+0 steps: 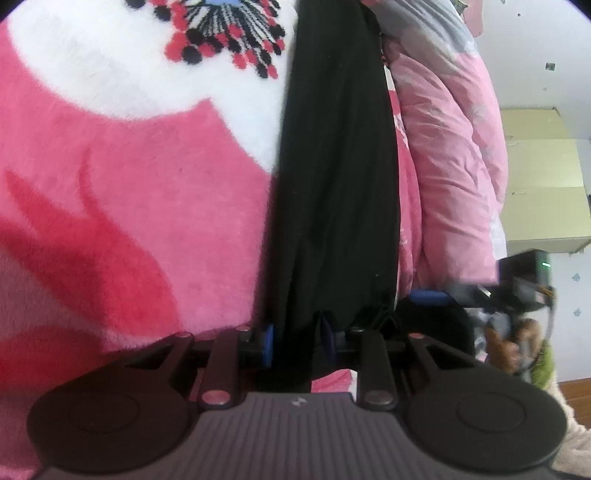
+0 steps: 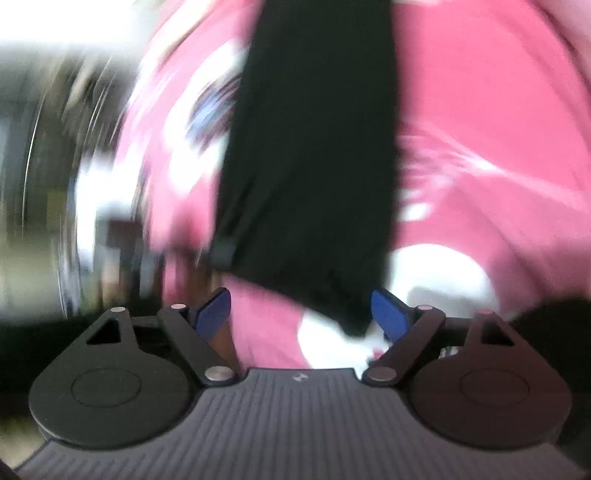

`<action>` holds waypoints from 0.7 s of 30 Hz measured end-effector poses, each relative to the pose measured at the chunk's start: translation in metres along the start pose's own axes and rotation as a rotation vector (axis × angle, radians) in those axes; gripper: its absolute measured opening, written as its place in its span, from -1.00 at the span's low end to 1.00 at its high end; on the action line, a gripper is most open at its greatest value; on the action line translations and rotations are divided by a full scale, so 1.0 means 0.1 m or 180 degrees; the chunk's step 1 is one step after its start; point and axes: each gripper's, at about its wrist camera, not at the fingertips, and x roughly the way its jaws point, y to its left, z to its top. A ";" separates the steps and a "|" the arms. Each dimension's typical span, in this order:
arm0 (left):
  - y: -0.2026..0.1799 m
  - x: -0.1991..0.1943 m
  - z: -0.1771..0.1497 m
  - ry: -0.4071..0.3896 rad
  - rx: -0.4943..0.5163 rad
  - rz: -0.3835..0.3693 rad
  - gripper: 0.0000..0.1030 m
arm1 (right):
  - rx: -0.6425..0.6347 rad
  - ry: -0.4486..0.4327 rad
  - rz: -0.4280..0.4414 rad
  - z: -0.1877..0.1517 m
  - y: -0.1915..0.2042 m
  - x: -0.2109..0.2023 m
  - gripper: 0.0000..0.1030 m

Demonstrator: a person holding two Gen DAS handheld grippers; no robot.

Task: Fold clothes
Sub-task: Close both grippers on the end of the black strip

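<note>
1. Nearest in the left wrist view, the left gripper [image 1: 297, 338] has its blue-padded tongs drawn close together, clamped on the near end of a black garment [image 1: 334, 184]; the cloth bunches between the pads and a fold of it hangs down in front of the gripper body.

2. From that grip the black garment runs away as a long, narrow, gathered strip, lying over a fleece blanket [image 1: 129, 206] that is pink with white patches and a darker red shape towards its left edge.

3. Just right of the strip's near end, the right gripper [image 1: 428, 297] shows as a blue pad and dark, blurred hardware with a small green light; a hand [image 1: 506, 339] is behind it, too smeared to tell more.

4. In the right wrist view, which is heavily motion-blurred, the right gripper [image 2: 301, 314] has its blue pads [image 2: 212, 312] wide apart. The corner of the black garment [image 2: 314, 166] hangs between them, close to the right-hand pad, and neither pad grips it.

5. Farther off, beside the blanket's right edge, a pale pink quilt [image 1: 454, 166] is heaped up.

6. Towards the blanket's far edge sits a printed motif [image 1: 225, 33] of red and black dots with striped rays.

7. Beyond the quilt, cardboard boxes [image 1: 543, 177] stand against a white wall [image 1: 546, 44].
</note>
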 end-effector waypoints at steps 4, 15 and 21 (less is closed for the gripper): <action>0.00 0.00 -0.01 -0.0012 0.0049 0.0038 -0.55 | 0.0302 -0.0334 -0.0335 0.07 -0.12 0.31 0.48; -0.19 0.03 -0.14 0.0084 0.0402 0.0312 -0.76 | 0.0520 -0.0038 -0.0334 -0.14 -0.12 0.44 -0.39; -0.20 0.05 -0.14 0.0123 0.0426 0.0340 -0.78 | 0.0592 0.0015 -0.0205 -0.23 -0.11 0.66 -0.69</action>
